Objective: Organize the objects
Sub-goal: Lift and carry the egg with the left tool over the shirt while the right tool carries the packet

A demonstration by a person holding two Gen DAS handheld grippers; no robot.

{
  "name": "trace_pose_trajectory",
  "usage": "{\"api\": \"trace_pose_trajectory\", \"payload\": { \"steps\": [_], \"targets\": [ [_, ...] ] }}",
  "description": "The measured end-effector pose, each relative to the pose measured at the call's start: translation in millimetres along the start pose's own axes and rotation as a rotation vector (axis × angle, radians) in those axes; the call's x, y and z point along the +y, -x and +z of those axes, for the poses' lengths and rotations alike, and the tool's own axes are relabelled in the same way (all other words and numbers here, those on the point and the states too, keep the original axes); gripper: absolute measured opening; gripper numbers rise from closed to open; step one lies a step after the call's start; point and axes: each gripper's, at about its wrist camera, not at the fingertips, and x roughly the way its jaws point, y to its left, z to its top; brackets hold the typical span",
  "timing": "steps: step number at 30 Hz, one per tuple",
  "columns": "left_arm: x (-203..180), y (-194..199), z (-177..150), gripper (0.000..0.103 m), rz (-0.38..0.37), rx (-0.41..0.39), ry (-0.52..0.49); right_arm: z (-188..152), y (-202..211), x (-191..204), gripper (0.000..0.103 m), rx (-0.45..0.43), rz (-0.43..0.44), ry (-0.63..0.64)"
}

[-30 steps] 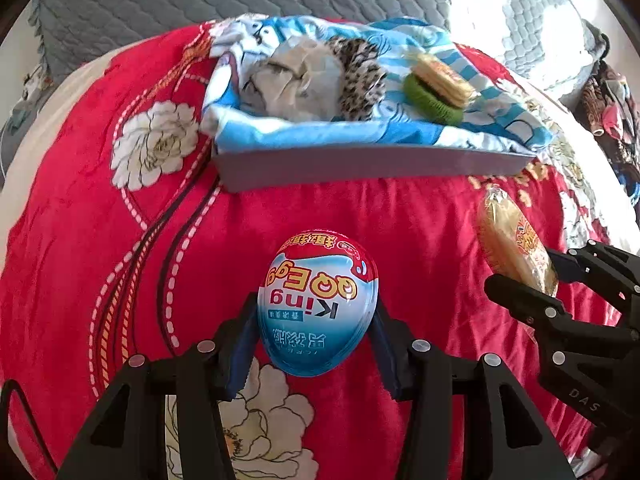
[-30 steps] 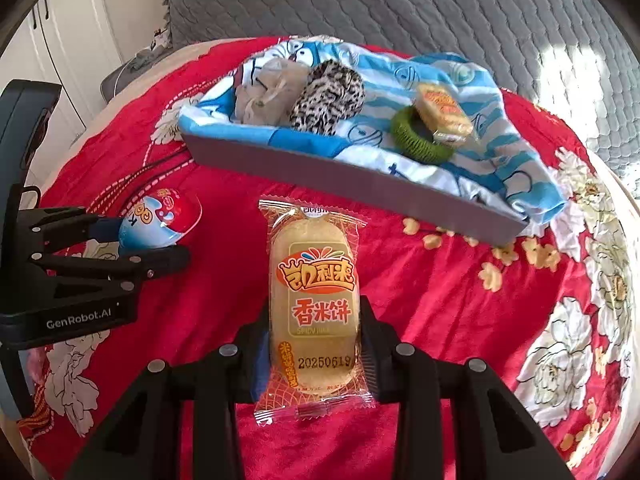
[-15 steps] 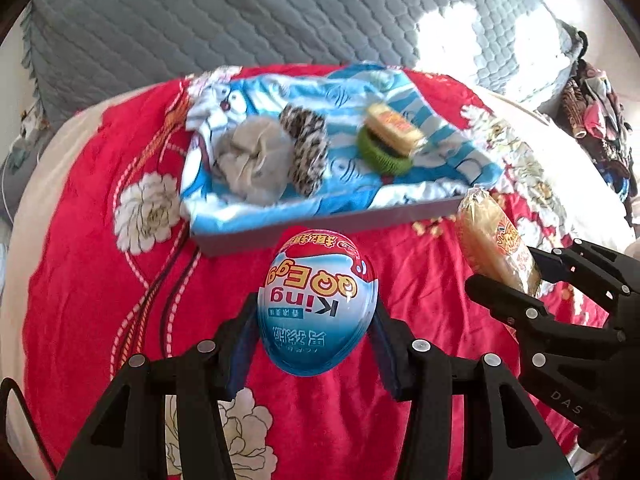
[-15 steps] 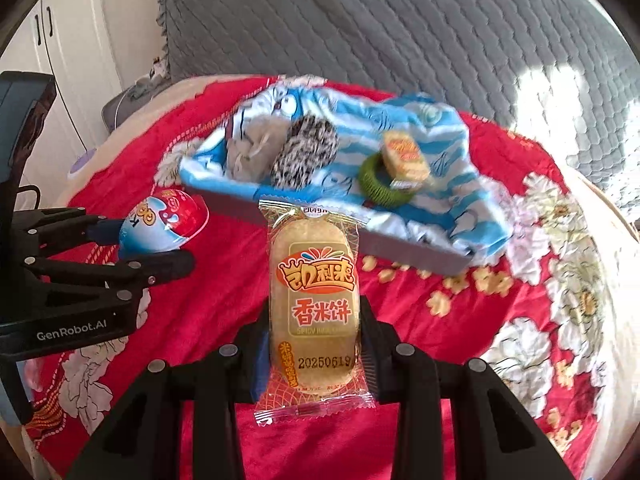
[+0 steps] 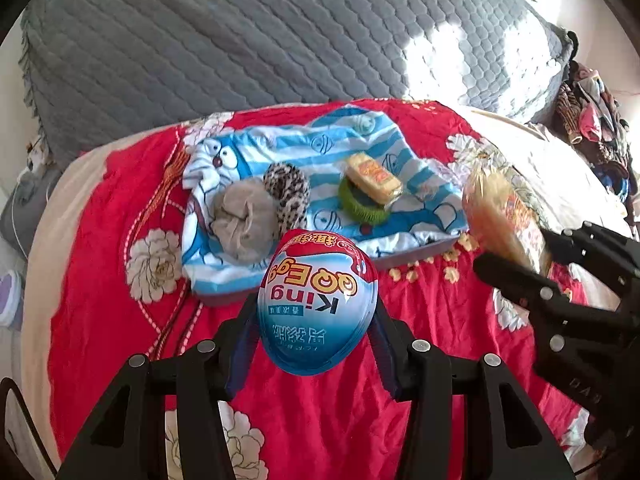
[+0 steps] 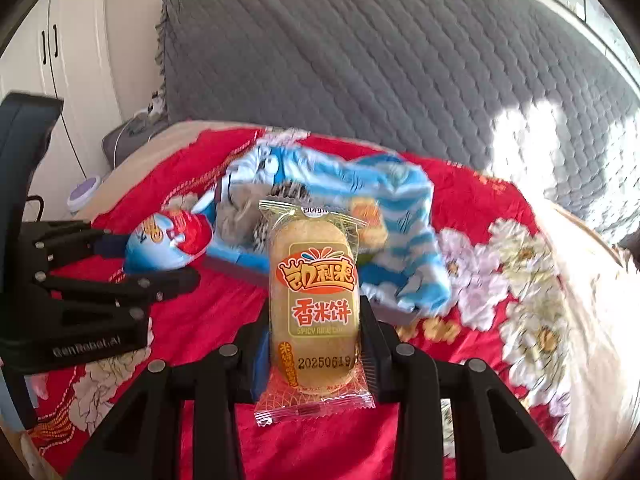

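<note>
My left gripper is shut on a blue and red King Egg toy egg, held above the red bedspread; the egg also shows in the right wrist view. My right gripper is shut on a wrapped rice cracker, which also shows in the left wrist view. Ahead lies a grey tray lined with a blue striped Doraemon cloth. On it lie a beige scrunchie, a leopard scrunchie, a green scrunchie and another wrapped cracker.
The red floral bedspread covers the bed. A grey quilted headboard cover rises behind the tray. Clothes are piled at the far right. White cupboard doors and a small purple object stand at the left.
Both grippers have risen and drawn back from the tray with their objects still held. The tray now looks smaller and farther, and more of the headboard shows.
</note>
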Motion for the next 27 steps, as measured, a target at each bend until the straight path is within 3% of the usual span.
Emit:
{"api": "trace_pose_trajectory", "payload": {
  "steps": [15,27],
  "targets": [
    [-6,-6,50,0.053,-0.003,-0.057,0.005,53,9,-25,0.038,-0.098,-0.029,-0.015],
    [10,-32,75,0.053,0.030,-0.062,0.028,75,-13,-31,0.038,-0.121,-0.015,-0.020]
  ]
}}
